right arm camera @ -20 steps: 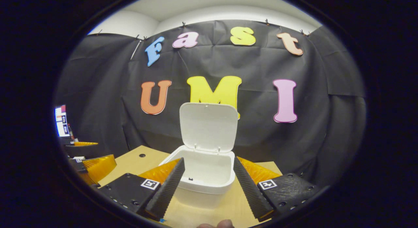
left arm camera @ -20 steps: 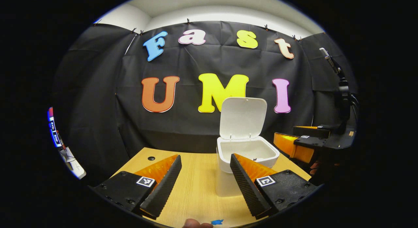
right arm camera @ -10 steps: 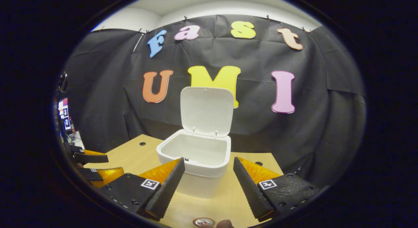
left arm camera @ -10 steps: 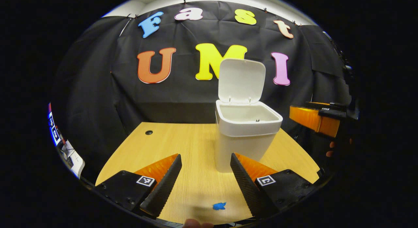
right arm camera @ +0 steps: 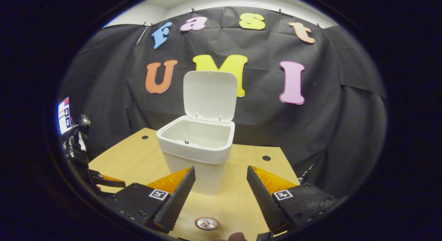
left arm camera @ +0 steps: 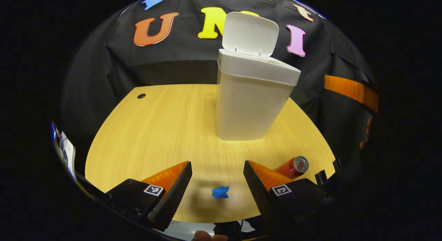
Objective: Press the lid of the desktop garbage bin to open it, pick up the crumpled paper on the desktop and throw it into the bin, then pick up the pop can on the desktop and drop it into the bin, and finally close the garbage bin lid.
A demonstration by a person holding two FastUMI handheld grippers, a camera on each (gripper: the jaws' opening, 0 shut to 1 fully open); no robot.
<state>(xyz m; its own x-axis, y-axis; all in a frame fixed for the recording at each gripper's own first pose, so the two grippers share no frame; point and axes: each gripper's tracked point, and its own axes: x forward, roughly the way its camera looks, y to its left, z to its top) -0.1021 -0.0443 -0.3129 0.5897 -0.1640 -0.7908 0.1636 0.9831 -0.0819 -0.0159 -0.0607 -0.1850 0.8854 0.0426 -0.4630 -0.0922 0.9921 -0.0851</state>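
Right gripper view has the can (right arm camera: 206,223) upright near the tabletop's front edge, directly between the right gripper's (right arm camera: 221,192) spread, empty jaws; bin (right arm camera: 197,154) lid up.

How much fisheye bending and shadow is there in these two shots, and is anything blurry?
Left gripper view: the table edge bows into a curve, the bin leans, and a soft shadow surrounds the blue paper. Right gripper view: the bin stays sharp, the can top glints; no obvious blur.
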